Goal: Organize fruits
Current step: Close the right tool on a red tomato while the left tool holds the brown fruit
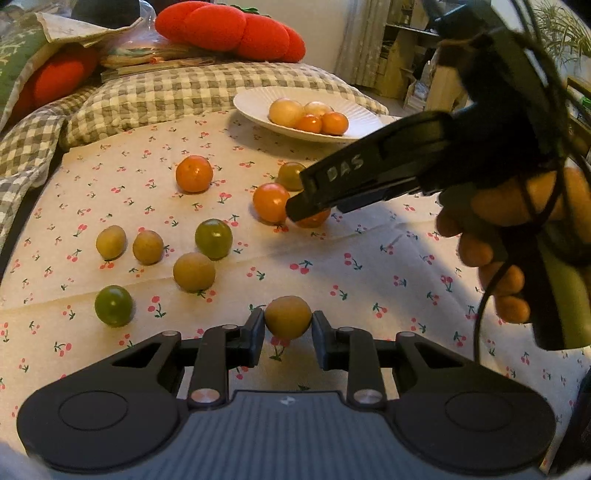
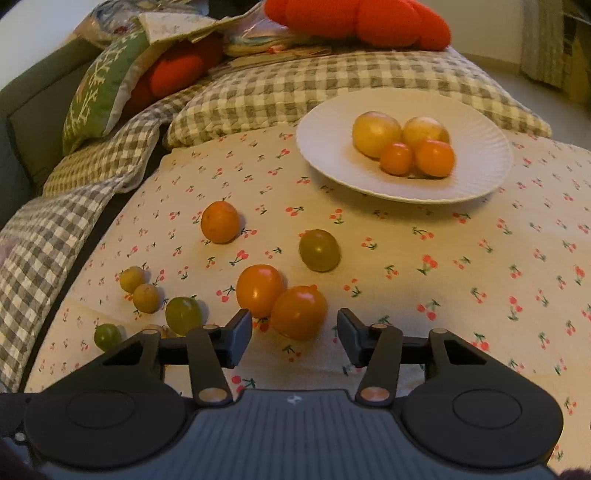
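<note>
A tan round fruit [image 1: 287,316] is bracketed, not clearly gripped, by the left claw [image 1: 288,325], while the released right claw [image 2: 294,332] is aimed at an orange tomato [image 2: 299,312]; closing, then carrying to the white plate [image 2: 480,177], is judged next.

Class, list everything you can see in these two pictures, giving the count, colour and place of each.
plate: one, white, far side of cloth
plated fruit: four, two pale yellow, two orange, on plate
orange fruit: three, loose mid-cloth
green fruit: three, loose on cloth
tan fruit: four, near left; one sits between the left tongs
cloth: one, cream with cherry print
quilt: grey-white check, behind
red cushions: two, at back
left tongs: flanking a tan fruit, grip unclear
right tongs: open, near two orange fruit
right hand: holding the right tongs
</note>
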{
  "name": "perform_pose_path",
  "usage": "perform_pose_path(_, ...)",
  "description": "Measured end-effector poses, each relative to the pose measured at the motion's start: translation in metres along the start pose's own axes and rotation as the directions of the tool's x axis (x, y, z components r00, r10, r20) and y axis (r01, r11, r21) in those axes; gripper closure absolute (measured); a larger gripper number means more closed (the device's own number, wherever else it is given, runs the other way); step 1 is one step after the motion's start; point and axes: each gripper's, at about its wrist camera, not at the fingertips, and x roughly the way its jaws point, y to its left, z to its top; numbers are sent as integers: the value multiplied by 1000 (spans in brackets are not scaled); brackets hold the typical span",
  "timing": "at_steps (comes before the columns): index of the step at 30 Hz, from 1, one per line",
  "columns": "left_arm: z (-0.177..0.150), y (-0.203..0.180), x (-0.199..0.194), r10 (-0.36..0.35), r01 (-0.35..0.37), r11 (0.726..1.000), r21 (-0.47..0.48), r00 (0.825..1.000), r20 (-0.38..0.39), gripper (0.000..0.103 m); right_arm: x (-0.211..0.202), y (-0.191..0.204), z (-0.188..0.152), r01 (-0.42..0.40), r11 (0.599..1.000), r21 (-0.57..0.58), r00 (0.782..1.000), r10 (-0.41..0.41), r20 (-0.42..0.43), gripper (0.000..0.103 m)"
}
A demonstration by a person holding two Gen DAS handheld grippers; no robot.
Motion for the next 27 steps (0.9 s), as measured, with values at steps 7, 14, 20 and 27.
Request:
perform_pose_path(7, 0, 1, -1, 6, -5, 1000, -13, 1000, 2, 81, 7, 6, 0, 30, 998, -63, 1000, -30, 0, 73)
perform_pose_path(14, 0, 2, -1, 12, -12, 1000, -20, 1000, 5, 81, 6, 5, 0, 27, 998, -62, 1000, -26, 5, 74)
perform_pose_path(20, 1, 5, -2, 18, -17, 999, -27, 1000, 10, 81, 0, 4, 0, 20, 999, -32, 1000, -20, 19, 74)
perform_pose_path(27, 1, 6, -3, 21, -20, 999, -36, 1000, 16, 81, -9, 0, -1, -4, 1000, 22, 999, 4, 37, 74)
